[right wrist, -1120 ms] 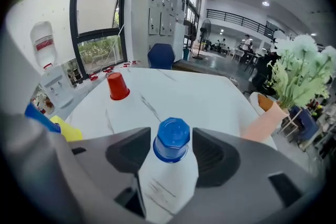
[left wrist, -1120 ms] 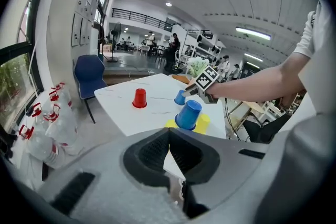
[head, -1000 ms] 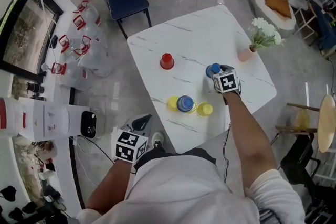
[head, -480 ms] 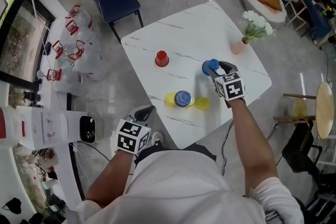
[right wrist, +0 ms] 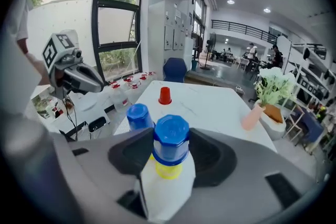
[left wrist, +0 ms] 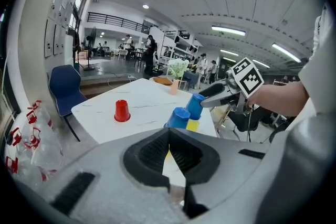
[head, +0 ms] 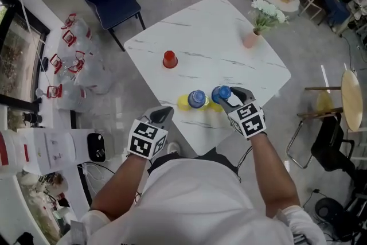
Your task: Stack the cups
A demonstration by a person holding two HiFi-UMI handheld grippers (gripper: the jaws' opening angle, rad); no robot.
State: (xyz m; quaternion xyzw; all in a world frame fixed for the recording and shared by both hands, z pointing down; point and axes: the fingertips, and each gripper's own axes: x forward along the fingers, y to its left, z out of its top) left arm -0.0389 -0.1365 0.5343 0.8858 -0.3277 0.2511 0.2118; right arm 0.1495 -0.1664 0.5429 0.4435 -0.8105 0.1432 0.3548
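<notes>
right tool (right wrist: 169,150), jaws just closed, holds blue cup (right wrist: 171,134) above yellow cup (right wrist: 168,171).

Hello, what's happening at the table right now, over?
Right tool just closed on blue cup, held over a yellow cup. Left tool shut, empty. Nothing seen in the way.

Smooth, glossy marble-veined table (head: 229,37) — the red cup (head: 169,59) on it looks like matt plastic.
</notes>
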